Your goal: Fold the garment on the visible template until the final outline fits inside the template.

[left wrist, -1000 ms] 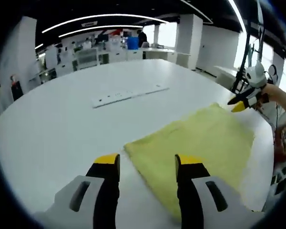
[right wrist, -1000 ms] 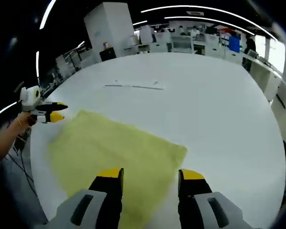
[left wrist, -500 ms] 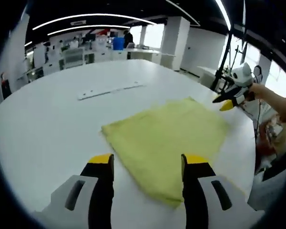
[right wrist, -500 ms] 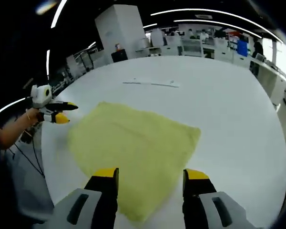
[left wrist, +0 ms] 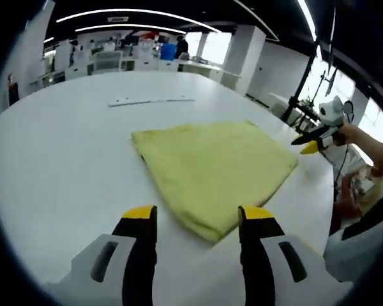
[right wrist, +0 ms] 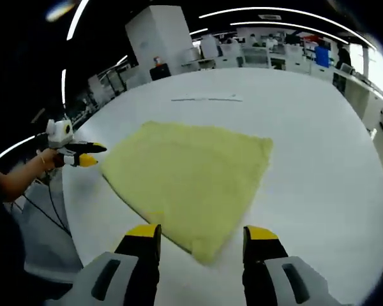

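Left gripper view: left gripper (left wrist: 195, 220) spread, empty; cloth (left wrist: 214, 162) flat on table (left wrist: 57, 159), corner just ahead.

Right gripper view: right gripper (right wrist: 201, 237) spread, empty, above near corner. Risk: single-layer pinch dragging cloth askew.

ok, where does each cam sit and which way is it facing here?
Left gripper view: rides the left gripper, looking along its open jaws over the yellow cloth on the white table; the right gripper and a forearm enter from the right.
Right gripper view: rides the right gripper, jaws open, facing the same cloth; the left gripper and arm enter from the left.
Shared: cloth, table, white strip beyond.
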